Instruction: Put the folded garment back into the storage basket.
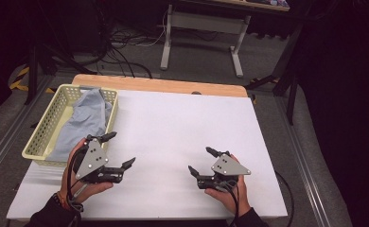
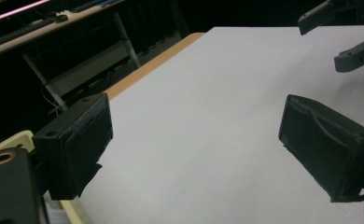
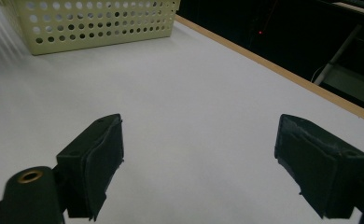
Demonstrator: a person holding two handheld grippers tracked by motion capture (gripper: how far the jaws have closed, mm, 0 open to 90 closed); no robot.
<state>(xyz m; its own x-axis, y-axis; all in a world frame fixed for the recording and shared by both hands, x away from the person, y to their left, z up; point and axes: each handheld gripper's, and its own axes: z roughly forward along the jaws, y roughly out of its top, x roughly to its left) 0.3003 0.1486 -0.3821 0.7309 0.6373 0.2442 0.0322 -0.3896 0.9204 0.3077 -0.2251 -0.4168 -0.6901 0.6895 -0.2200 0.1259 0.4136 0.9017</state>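
Dim room, black beyond the brightly lit white worktop [image 1: 173, 132]. Soft shadows under each hand-held gripper. Close-up views look grainy, slightly soft, near jaws blurred.

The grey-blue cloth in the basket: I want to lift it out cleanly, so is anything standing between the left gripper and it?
Only the basket's near wall. The cloth lies inside the basket; the left gripper is open and empty just outside that wall, jaws pointing away over the white table. Nothing covers the cloth from above.

The right gripper [image 3: 199, 163] hangs over the white table [image 3: 194, 88], its two black jaws spread wide with nothing between them. A perforated yellow basket [image 3: 96, 21] stands far off at top left.
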